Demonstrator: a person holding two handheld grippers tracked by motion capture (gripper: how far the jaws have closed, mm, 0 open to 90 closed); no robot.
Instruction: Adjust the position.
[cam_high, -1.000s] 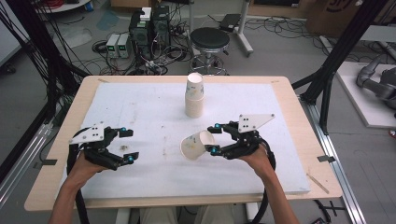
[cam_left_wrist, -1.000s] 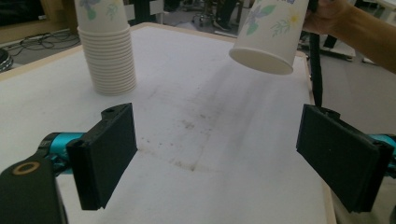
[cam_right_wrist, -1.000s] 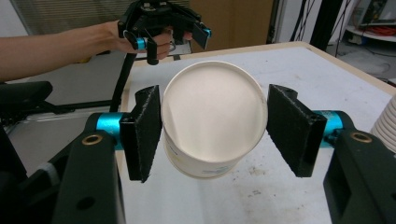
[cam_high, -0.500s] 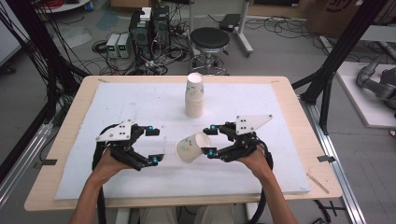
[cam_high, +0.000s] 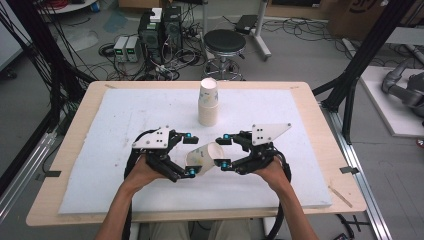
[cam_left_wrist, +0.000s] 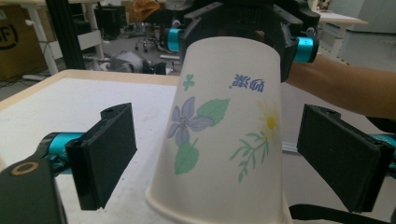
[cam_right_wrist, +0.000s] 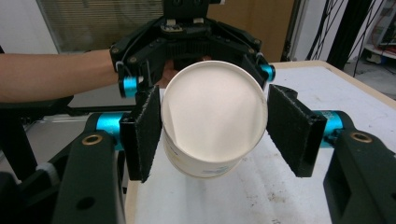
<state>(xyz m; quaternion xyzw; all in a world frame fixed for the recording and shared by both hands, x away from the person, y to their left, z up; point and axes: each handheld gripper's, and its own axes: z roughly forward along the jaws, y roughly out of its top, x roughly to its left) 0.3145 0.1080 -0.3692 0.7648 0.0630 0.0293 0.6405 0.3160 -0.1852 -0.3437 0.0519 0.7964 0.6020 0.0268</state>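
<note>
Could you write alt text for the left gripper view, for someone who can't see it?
A flower-printed paper cup lies sideways between the left hand-held gripper's two open black jaws, neither touching it. Beyond it, the right hand-held gripper holds its far end above a white table.

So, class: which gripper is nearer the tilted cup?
Right. The right gripper holds the cup between its jaws. The left gripper has open jaws either side of it, with gaps.

Grey concrete floor (cam_high: 310, 55) up top, messy with black cables. A round black stool (cam_high: 225, 42) sits top centre, with dark electronics boxes (cam_high: 160, 30) to its left. Black metal frame legs (cam_high: 372, 45) run down the upper right corner. Light wooden counter (cam_high: 320, 110) takes the middle.
</note>
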